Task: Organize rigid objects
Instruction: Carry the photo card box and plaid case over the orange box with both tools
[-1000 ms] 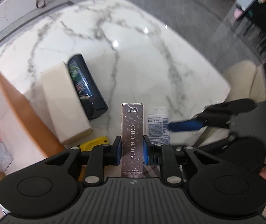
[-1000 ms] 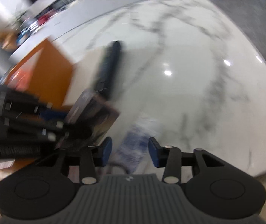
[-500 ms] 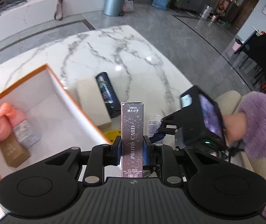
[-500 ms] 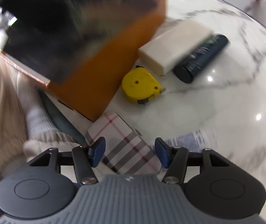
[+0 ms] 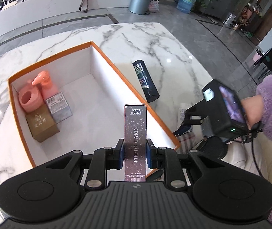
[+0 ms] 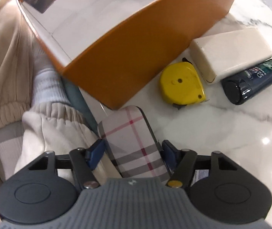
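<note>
Card box (image 5: pixel 135 143) stood clamped between the left gripper's (image 5: pixel 134 153) pads, its long axis running forward along the fingers and its far end hanging over the near right wall of the orange box (image 5: pixel 120 72). The open white floor of that box lay ahead and to the left — the pink bottle (image 5: pixel 40 93), the silver carton (image 5: pixel 59 106) and the gold carton (image 5: pixel 42 126) were crowded into the far left corner, well apart from the card box, so most of the floor was free for a set-down. I judged the left hand the nearer one to a drop; it would need to carry the card box inward past the wall's edge before letting go.

On the other side, the right gripper (image 6: pixel 133 152) pointed steeply down with its fingers apart around the plaid case (image 6: pixel 132 145). The case ran lengthwise between them, its far end nearly touching the orange box's corner. Whether the pads pressed on it I could not tell; a gap seemed to show at each side. To the right lay the yellow tape measure (image 6: pixel 181 82), the cream case (image 6: pixel 229 51) and the dark bottle (image 6: pixel 250 82) — close together beside the orange wall, with bare marble table (image 6: pixel 241 133) beyond.
</note>
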Demonstrator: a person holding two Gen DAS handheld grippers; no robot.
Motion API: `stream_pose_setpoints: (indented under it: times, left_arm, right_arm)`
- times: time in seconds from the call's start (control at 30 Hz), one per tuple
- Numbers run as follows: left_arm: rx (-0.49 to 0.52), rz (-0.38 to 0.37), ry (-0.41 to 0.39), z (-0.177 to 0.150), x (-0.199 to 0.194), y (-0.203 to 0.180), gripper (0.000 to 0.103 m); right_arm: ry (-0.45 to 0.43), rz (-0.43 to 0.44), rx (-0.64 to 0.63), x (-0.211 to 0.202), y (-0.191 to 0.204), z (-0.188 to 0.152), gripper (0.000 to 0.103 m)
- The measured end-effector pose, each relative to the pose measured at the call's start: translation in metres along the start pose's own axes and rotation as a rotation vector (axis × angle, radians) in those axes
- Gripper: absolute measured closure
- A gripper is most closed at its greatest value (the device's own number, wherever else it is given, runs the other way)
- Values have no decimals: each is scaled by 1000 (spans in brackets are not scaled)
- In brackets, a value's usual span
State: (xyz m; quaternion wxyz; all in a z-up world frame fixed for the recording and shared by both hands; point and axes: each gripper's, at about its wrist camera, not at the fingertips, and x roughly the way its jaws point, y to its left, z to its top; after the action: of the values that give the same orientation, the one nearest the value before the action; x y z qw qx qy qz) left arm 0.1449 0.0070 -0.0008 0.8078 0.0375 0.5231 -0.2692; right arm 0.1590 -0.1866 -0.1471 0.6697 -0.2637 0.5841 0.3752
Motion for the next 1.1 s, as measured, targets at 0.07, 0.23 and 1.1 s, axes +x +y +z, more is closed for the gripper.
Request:
stream_pose_setpoints:
  times: [0.07,0.23,1.1]
  left_arm:
    - [-5,2,-4,-4,-1,2,78]
    - [-11,28,-18,-17,-4,9,78]
    - [834,424,170,-44,67,20,78]
  right_arm:
    - [-11,-26,-10,-8,3,-1,54]
    - [-19,-59,-41,-31,15,-9,76]
    - [-293,-282,-274,-121,73,103,89]
